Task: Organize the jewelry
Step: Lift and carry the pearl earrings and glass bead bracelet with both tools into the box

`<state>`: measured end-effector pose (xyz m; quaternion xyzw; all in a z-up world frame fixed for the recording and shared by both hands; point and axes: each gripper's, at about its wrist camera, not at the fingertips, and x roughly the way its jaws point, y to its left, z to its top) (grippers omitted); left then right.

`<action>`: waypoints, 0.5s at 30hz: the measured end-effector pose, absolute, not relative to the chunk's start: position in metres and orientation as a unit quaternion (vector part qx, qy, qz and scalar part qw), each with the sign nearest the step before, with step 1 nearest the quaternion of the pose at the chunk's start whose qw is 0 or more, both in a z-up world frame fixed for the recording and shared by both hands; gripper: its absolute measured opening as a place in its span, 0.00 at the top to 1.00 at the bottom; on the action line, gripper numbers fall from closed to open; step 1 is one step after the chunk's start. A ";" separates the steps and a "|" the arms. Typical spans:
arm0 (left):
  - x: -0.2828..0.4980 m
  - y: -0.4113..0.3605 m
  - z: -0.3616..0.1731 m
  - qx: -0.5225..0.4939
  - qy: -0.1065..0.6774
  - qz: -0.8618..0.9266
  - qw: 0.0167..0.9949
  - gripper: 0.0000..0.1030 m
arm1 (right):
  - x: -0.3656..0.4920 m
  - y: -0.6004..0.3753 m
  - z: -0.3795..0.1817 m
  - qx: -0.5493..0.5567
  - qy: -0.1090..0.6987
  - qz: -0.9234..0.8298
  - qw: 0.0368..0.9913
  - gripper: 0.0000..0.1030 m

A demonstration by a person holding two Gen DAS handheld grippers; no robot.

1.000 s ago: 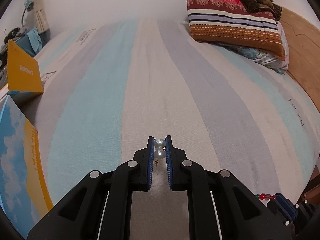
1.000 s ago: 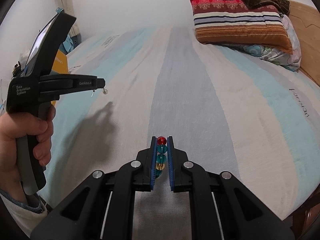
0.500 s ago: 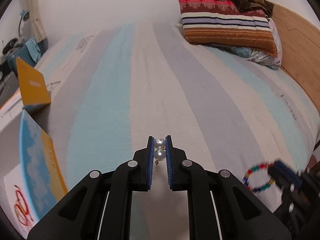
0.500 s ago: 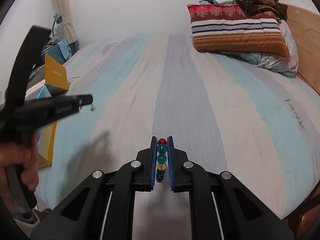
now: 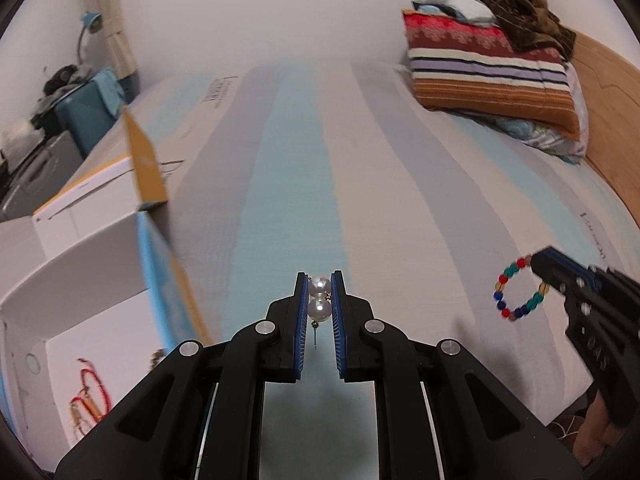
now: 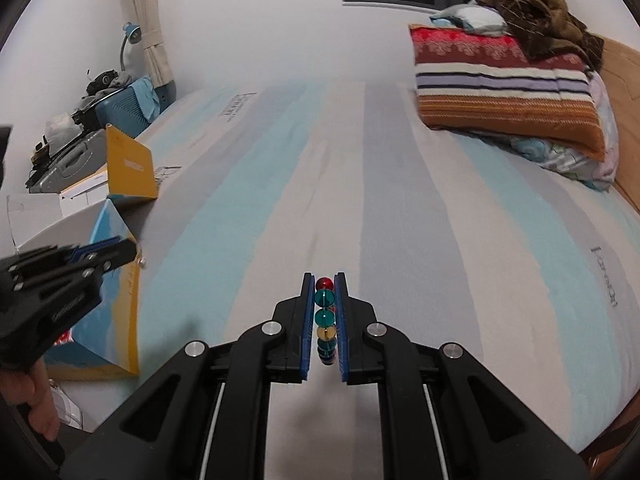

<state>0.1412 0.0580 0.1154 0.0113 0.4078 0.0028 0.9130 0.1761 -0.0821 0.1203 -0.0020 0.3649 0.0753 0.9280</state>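
My left gripper (image 5: 319, 285) is shut on a pearl earring (image 5: 319, 300), two white pearls with a thin pin hanging below, held above the striped bed. My right gripper (image 6: 324, 285) is shut on a bracelet of coloured beads (image 6: 324, 316); in the left wrist view the bracelet (image 5: 518, 290) hangs as a ring from the right gripper (image 5: 538, 260) at the right. An open white box (image 5: 80, 280) with blue and yellow sides stands at the bed's left edge, with red string jewelry (image 5: 90, 394) inside. In the right wrist view the left gripper (image 6: 134, 252) is over that box (image 6: 108, 304).
A striped bedsheet (image 5: 360, 168) covers the bed. Stacked pillows and a brown blanket (image 5: 492, 64) lie at the far right by a wooden headboard (image 5: 608, 92). A yellow box flap (image 5: 146, 164) stands up at the left. A cluttered bedside area with a blue lamp (image 6: 130, 40) is far left.
Both grippers have moved left toward the open box, still holding their jewelry. The box and its red string jewelry have come into the left wrist view.
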 end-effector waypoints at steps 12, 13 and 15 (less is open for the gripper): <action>0.108 0.149 0.138 -0.018 0.398 0.075 0.914 0.90 | 0.180 0.012 0.148 -0.025 0.353 0.129 0.926 0.91; 0.104 0.157 0.140 -0.021 0.397 0.081 0.914 0.90 | 0.179 0.023 0.150 -0.027 0.351 0.135 0.926 0.91; 0.097 0.173 0.143 -0.024 0.395 0.092 0.914 0.90 | 0.176 0.039 0.153 -0.030 0.348 0.146 0.925 0.91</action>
